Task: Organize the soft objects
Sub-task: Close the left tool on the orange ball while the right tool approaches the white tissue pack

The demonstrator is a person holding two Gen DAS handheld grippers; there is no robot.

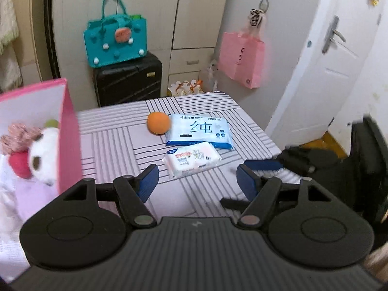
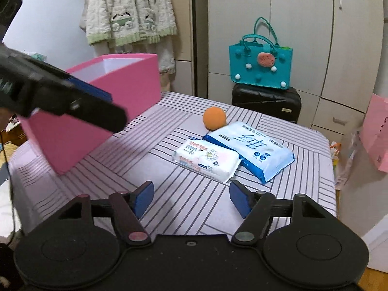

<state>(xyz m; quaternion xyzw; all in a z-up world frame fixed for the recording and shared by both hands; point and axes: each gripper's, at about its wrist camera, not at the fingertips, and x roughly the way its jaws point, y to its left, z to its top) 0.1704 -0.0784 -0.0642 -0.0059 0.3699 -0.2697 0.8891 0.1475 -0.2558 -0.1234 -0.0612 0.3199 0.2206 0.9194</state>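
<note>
An orange ball lies mid-table on the striped cloth, touching a large blue wipes pack. A smaller white wipes pack rests against the blue one, nearer to me. To the left stands an open pink box holding a white plush toy and other soft pink items. My left gripper is open and empty, just in front of the box. My right gripper is also open and empty, a short way before the white pack.
The striped table ends close at the right and far edges. Behind it a teal felt bag sits on a black suitcase. A pink paper bag hangs by a white door. Fluffy garments hang at the back left.
</note>
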